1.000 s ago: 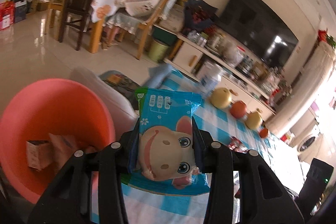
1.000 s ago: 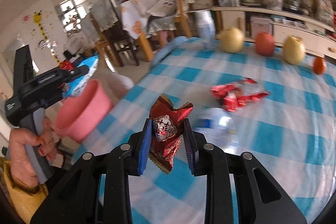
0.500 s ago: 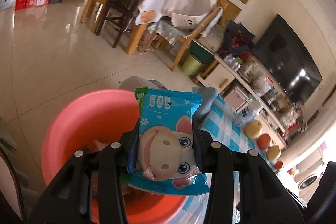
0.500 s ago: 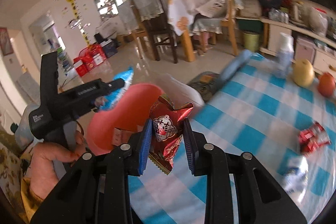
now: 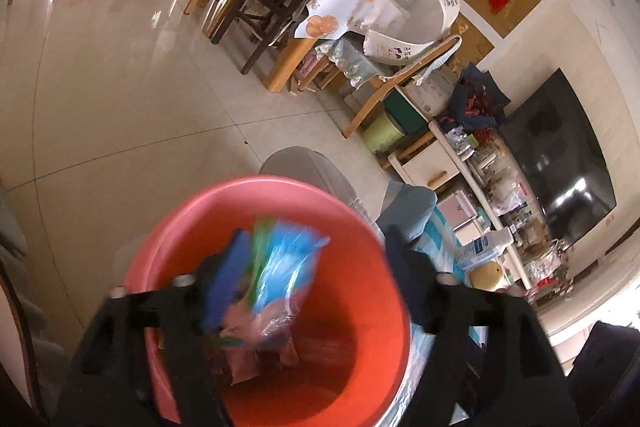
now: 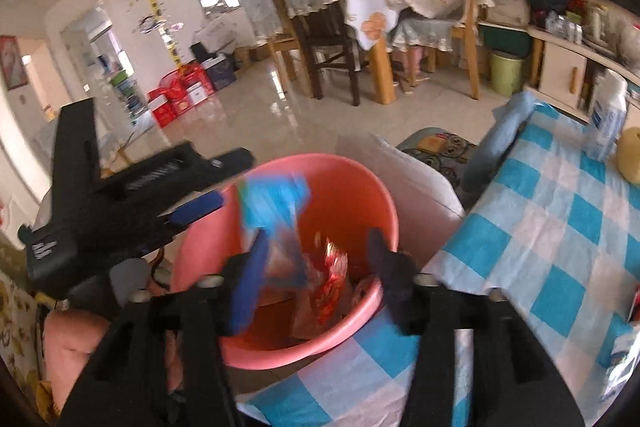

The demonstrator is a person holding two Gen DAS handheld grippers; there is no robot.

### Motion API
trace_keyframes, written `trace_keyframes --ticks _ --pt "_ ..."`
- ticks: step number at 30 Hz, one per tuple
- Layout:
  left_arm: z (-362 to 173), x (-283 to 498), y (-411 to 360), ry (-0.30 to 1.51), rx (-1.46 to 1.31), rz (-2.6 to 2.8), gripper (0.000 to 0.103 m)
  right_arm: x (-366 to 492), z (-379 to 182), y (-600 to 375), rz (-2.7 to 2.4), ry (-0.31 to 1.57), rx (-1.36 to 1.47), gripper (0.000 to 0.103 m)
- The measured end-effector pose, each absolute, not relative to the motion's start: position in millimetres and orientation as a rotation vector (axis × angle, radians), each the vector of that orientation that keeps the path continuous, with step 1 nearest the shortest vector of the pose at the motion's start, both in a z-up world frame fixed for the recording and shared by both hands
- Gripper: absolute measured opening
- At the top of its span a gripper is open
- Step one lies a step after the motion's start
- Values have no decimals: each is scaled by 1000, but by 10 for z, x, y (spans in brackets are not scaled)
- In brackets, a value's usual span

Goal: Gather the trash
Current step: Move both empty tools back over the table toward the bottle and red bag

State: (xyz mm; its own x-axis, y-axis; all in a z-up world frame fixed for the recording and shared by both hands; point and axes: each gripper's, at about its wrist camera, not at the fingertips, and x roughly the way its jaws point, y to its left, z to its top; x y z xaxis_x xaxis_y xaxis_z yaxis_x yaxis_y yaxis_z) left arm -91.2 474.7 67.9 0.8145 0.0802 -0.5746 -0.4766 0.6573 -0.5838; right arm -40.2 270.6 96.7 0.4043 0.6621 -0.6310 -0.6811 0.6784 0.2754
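A pink basin (image 5: 360,307) (image 6: 340,163) stands beside the checked table, with both grippers over it. My left gripper (image 5: 314,267) (image 6: 232,179) has its jaws opening. The blue cartoon wrapper (image 5: 284,263) (image 6: 276,203) is a blur as it drops loose between them into the basin. My right gripper (image 6: 318,263) also has its jaws opening. The red foil wrapper (image 6: 332,275) falls free between them, inside the basin. Brown paper scraps (image 5: 248,359) lie on the basin's bottom.
The blue-and-white checked table (image 6: 560,227) lies to the right, with a white bottle (image 6: 608,115), a pear (image 6: 630,159) and more wrappers (image 6: 634,303) at its edge. A white cushion (image 6: 412,179) sits behind the basin. Dining chairs (image 6: 320,39) stand beyond on tiled floor.
Both grippers swung from the table to above the basin, then opened. The blue wrapper left the left jaws and the red wrapper left the right jaws; both are falling in.
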Motion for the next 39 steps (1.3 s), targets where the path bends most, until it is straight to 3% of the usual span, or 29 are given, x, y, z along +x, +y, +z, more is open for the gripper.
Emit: trace_keyframes --ticks 4,7,39 --pt "694 -887 4715 543 -769 360 86 -417 951 2538 777 765 -13 85" --pt "719 -893 4667 531 -747 368 91 -437 958 2372 732 750 -5 90" --pt "995 -641 3255 528 -388 26 99 -1009 865 849 430 766 74 95"
